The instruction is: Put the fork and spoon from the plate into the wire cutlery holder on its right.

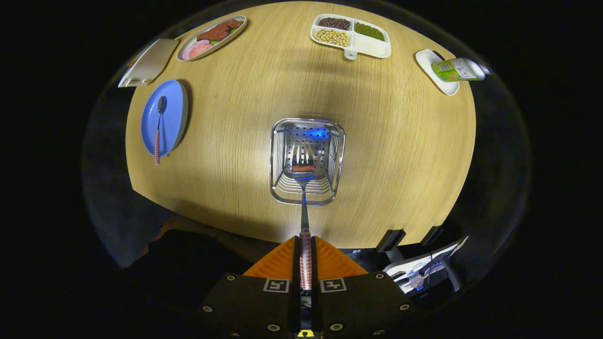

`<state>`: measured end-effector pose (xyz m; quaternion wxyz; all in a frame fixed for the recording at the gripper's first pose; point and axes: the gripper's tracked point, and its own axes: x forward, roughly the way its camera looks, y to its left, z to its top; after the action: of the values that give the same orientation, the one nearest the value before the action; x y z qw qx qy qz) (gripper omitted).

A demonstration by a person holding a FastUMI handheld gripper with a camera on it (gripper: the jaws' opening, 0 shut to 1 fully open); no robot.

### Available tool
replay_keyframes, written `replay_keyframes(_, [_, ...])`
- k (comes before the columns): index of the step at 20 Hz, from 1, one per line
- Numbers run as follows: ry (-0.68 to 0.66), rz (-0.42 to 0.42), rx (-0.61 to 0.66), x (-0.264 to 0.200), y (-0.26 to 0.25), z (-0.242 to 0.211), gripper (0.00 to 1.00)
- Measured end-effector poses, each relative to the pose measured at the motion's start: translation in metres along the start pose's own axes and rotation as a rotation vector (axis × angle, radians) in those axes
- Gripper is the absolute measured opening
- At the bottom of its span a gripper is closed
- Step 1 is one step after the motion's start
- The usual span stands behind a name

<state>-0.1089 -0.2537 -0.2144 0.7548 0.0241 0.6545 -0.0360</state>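
Note:
My gripper (305,245) is shut on the checkered handle of the fork (304,188), both fingers pressing on it. The fork points straight ahead from the fingers, its tines hanging over the open mouth of the wire cutlery holder (282,141), which stands on the wooden table (400,141). Whether the tines are inside the holder or above it I cannot tell. Far to the left of the holder lies the blue plate (172,117), and the spoon (158,129) with a matching checkered handle rests on it, handle end past the plate's near rim.
An oval dish of food (212,36) and a beige board (148,62) sit beyond the plate. A divided white tray of beans (372,47) stands at the far side. A green can (457,69) lies on a small white dish (431,63) at far right.

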Motion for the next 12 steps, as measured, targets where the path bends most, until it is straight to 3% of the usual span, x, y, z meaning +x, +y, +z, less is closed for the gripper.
replay_keyframes(7, [0.120, 0.011, 0.004, 0.004, -0.003, 0.020, 0.10])
replay_keyframes(10, [0.119, 0.066, 0.047, -0.001, 0.008, 0.030, 0.11])
replay_keyframes(12, [0.064, 0.056, 0.044, -0.004, 0.006, 0.043, 0.11])
